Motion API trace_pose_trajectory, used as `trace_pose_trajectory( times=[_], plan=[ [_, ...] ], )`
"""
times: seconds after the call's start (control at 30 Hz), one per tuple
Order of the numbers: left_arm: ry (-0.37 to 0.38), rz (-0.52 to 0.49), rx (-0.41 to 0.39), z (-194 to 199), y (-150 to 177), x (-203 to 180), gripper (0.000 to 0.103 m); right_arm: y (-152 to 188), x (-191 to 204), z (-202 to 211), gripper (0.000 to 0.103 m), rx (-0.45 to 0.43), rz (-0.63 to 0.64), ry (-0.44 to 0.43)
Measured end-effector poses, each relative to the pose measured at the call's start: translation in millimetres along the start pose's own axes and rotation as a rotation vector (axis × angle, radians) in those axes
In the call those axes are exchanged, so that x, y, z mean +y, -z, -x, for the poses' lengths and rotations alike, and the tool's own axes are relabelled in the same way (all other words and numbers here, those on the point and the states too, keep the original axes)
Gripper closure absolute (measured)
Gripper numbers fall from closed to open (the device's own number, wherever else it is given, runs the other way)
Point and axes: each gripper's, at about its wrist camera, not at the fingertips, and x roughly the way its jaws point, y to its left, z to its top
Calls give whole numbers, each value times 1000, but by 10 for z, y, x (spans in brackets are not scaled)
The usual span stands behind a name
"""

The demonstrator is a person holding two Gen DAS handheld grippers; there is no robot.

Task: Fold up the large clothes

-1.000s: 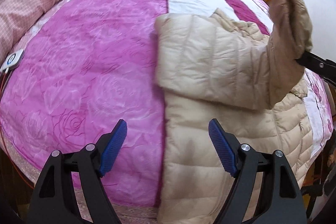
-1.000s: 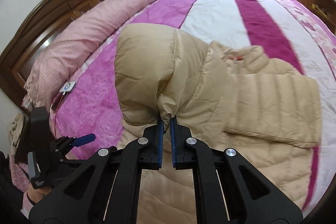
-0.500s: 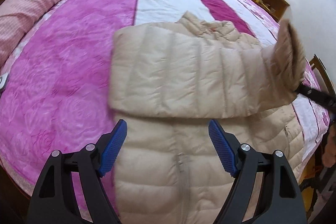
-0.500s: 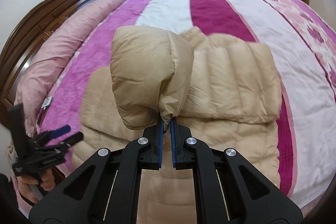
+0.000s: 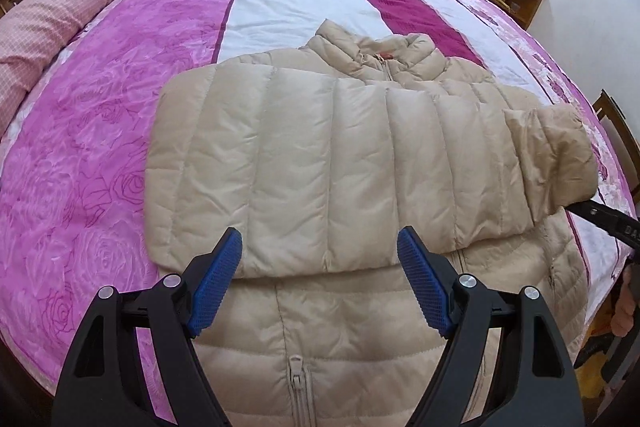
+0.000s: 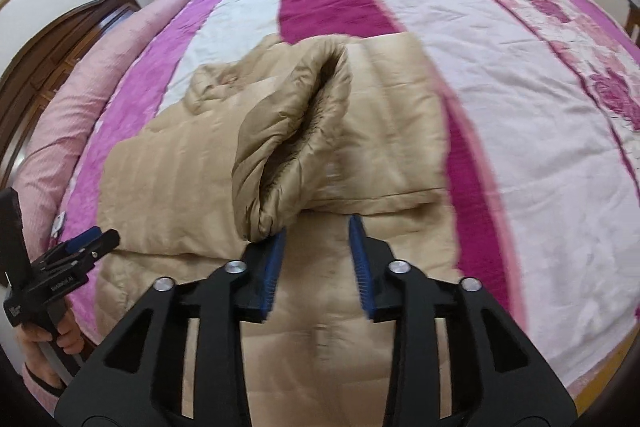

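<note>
Left wrist view, from 9 o'clock: rolled pink checked quilt (image 5: 60, 15) along the bed edge at 10 o'clock, soft and tubular, far end cut by the frame. Magenta bedspread (image 5: 100, 131) with tone-on-tone rose pattern, then white and dark purple stripes running toward 12 o'clock. Beige quilted puffer jacket (image 5: 320, 163) lying flat at centre, zip side up, shiny nylon with stitched channels, stand collar at 12 o'clock; one sleeve folded flat across the chest, second sleeve cuff (image 5: 560, 155) at 3 o'clock slightly raised. Left gripper (image 5: 320, 287) at 6 o'clock above the lower jacket front, blue ribbed pads spread wide, nothing between them, not touching cloth. Zip pull visible at 6 o'clock, hem cut off by the frame. Black tip of the right tool entering at 4 o'clock, mostly out of frame; wooden cabinets along the top. Right wrist view: left tool held in a hand (image 6: 48, 343) at 8 o'clock, partly cropped. Same cuff (image 6: 288, 147) hanging open-mouthed at centre, dark inside, edges motion-blurred. Right gripper (image 6: 316, 259) jaws opening, moderately apart; cuff's lowest fold resting against the tip of the left-side pad (image 6: 276, 259), right-side pad clear, cloth no longer pinched. Jacket body blurred below, quilting hard to make out there.
</note>
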Motion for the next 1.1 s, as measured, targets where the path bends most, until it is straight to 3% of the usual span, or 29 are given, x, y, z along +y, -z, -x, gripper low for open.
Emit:
trace_pose_trajectory(
  times=[0.33,0.57,0.77,0.8,0.87,0.9,0.97,1.1],
  plan=[
    [-14,2,23,-90,25,-12,25,-30,-489,242,56,-5,-61,65],
    [-32,-9,32,-129,42,-20,25,-101,-425,345,44,-48,-65,19],
    [-40,-18,26,-122,46,-32,25,-115,-244,42,44,3,-29,-2],
    [-41,-23,24,-118,46,-34,25,-111,-212,-31,54,17,-25,-6],
    [-42,-29,18,-106,41,-40,25,-108,-178,-125,83,32,-21,-10],
    [-41,-33,11,-96,36,-43,25,-120,-168,-128,90,23,-29,-18],
    [-48,-42,0,-91,21,-50,25,-182,-133,-49,94,-26,-17,-26],
    [-82,-47,16,-172,-43,-63,25,-357,-218,50,95,-98,-30,43]
  ],
)
